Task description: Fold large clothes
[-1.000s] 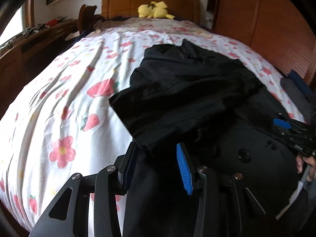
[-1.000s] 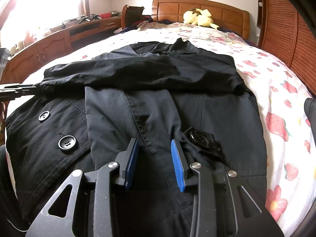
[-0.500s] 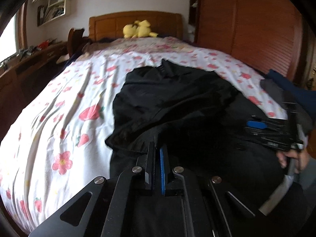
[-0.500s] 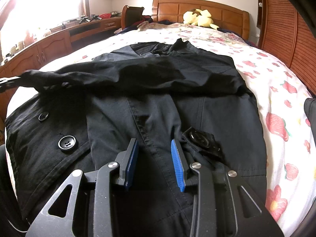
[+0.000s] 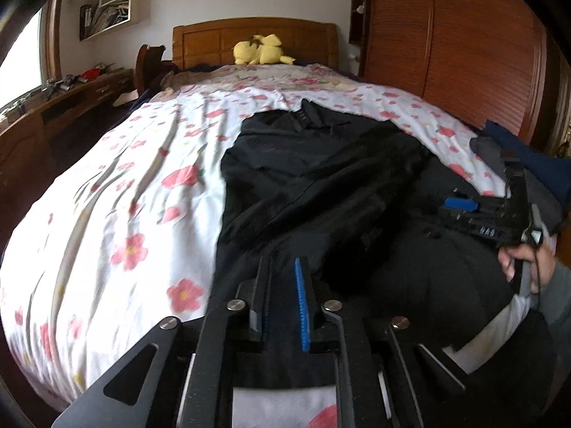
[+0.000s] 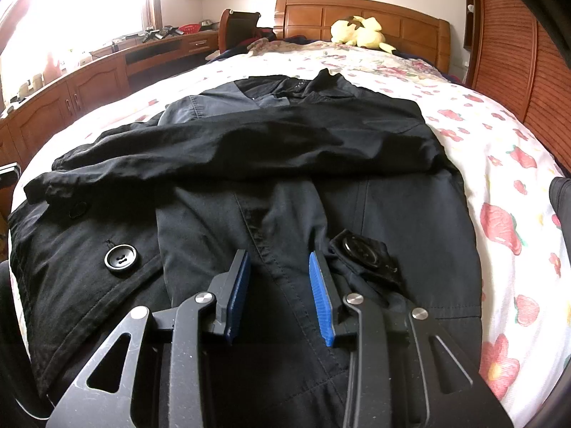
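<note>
A large black coat with big buttons lies flat on the flowered bedsheet. One sleeve is folded across its chest, and the cuff rests at the coat's left edge. My left gripper hovers low over that edge of the coat. Its jaws are opening, with a narrow gap and only dark cloth seen behind them. My right gripper stands open over the lower front, a stitched seam running between its fingers without being pinched. In the left wrist view it is held by a hand.
A yellow plush toy sits by the wooden headboard. A wooden desk with clutter runs along the left of the bed. A slatted wardrobe stands on the right. Dark folded clothes lie at the bed's right edge.
The left gripper shut on the sleeve's end and drew it across the coat. Its jaws have since parted and the cuff has dropped onto the coat. The right gripper stayed still.
</note>
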The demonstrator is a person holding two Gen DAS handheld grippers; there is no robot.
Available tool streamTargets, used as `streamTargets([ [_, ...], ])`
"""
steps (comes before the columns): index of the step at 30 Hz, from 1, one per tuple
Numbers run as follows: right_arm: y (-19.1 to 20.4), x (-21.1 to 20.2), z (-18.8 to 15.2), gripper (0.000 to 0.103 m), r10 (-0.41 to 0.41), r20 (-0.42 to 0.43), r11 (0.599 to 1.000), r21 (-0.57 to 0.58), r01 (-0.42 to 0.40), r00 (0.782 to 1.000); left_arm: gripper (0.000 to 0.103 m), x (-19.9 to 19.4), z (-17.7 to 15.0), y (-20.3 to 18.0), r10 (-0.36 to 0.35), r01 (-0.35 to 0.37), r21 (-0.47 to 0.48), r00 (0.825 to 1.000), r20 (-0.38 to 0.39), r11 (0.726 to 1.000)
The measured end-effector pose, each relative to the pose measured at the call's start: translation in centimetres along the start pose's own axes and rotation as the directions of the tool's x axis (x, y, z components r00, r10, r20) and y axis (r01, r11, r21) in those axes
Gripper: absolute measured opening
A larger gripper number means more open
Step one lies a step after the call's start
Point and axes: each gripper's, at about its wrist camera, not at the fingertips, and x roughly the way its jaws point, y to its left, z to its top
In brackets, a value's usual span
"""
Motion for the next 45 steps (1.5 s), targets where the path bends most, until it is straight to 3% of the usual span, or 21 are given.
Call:
streamTargets([
  [13, 0.1, 0.0, 0.0, 0.035, -0.005, -0.002, 1.0, 0.0, 0.005, 1.0, 0.041, 1.5, -2.5, 3.1, 0.048, -0.055, -0.05, 0.992, -0.12, 0.997],
  [17, 0.0, 0.0, 0.6, 0.035, -0.002, -0.049, 1.0, -0.006, 0.001, 0.999, 0.045, 2.2, -2.5, 3.2, 0.036, -0.044, -0.061, 0.99, -0.136, 0.997],
  [22, -1.0, -2.7, 0.5, 0.037, 0.0, -0.08, 1.0, -0.002, -0.001, 0.997, 0.053, 2.8, -2.5, 3.4, 0.035, -0.045, -0.067, 0.99, -0.138, 0.997],
  [27, -3.4, -6.4, -1.5, 0.038, 0.074, -0.104, 0.993, 0.097, -0.064, 0.992, 0.058, 3.2, -2.7, 3.3, 0.039, -0.048, -0.07, 0.991, -0.124, 0.996],
  [38, -5.8, -9.5, -6.4, 0.038, -0.066, -0.211, 0.993, 0.086, 0.086, 0.975, 0.061, 3.4, -2.9, 3.2, 0.044, -0.053, -0.066, 0.992, -0.121, 0.996],
  [41, -6.6, -9.0, -7.0, 0.042, -0.098, -0.241, 0.989, 0.081, 0.12, 0.966, 0.062, 3.4, -2.9, 3.2, 0.044, -0.052, -0.065, 0.992, -0.121, 0.997],
  [45, -8.6, -7.9, -7.0, 0.066, -0.108, -0.25, 0.981, 0.132, 0.144, 0.962, 0.063, 3.5, -2.9, 3.2, 0.044, -0.052, -0.064, 0.992, -0.122, 0.997],
])
